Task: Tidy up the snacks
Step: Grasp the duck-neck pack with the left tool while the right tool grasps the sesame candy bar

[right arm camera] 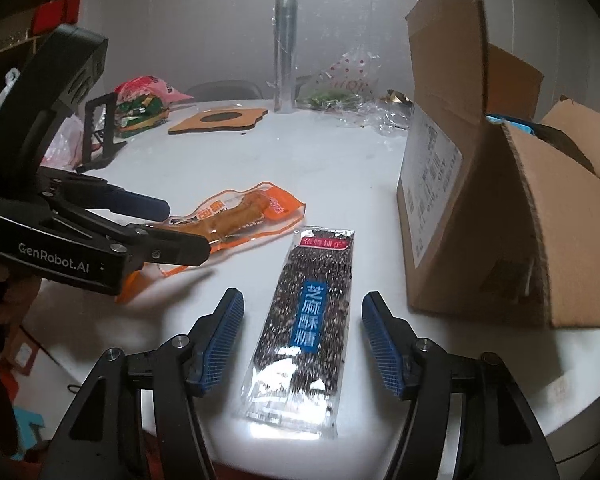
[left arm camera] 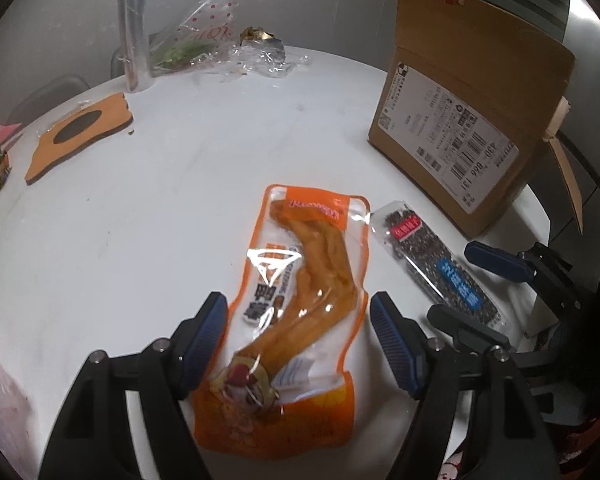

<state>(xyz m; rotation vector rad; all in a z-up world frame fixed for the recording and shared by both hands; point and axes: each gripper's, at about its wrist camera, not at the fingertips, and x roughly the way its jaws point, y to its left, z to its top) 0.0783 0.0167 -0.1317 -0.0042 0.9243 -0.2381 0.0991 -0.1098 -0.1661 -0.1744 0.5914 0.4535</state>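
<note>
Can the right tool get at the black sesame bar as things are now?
Probably yes: the sesame bar lies flat on the table between the open fingers of the right tool, and nothing covers it.

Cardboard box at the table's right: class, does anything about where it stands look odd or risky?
Yes. The cardboard box stands right at the round white table's edge, its near corner seeming to jut past the rim, flaps open. The orange snack packet and sesame bar lie flat, nothing spilled.
</note>
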